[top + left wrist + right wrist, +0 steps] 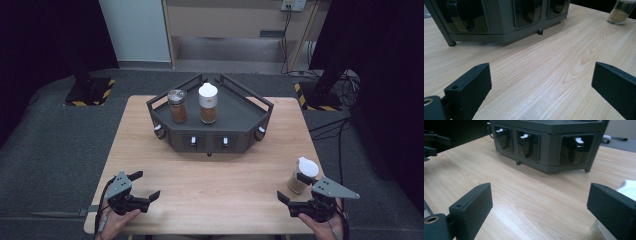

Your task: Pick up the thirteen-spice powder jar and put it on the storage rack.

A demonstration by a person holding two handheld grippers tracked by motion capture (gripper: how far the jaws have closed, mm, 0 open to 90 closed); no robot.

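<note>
Standing near the tabletop's right front corner, the white-capped glass spice jar [301, 176] sits just beside the right gripper [292, 188], its jaws apart and empty. The left gripper [145, 186], equally agape, hovers near the left front corner, before the dark grey angular rack [212, 132].

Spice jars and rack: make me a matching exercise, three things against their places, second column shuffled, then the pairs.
Things:
1. White-capped jar
2. Metal-lidded jar
3. Dark rack

Places:
A. Standing on the rack's left side
B. Middle of the table's far half
C. On the table's near right, beside the right gripper

Pairs: 1-C, 2-A, 3-B
</note>
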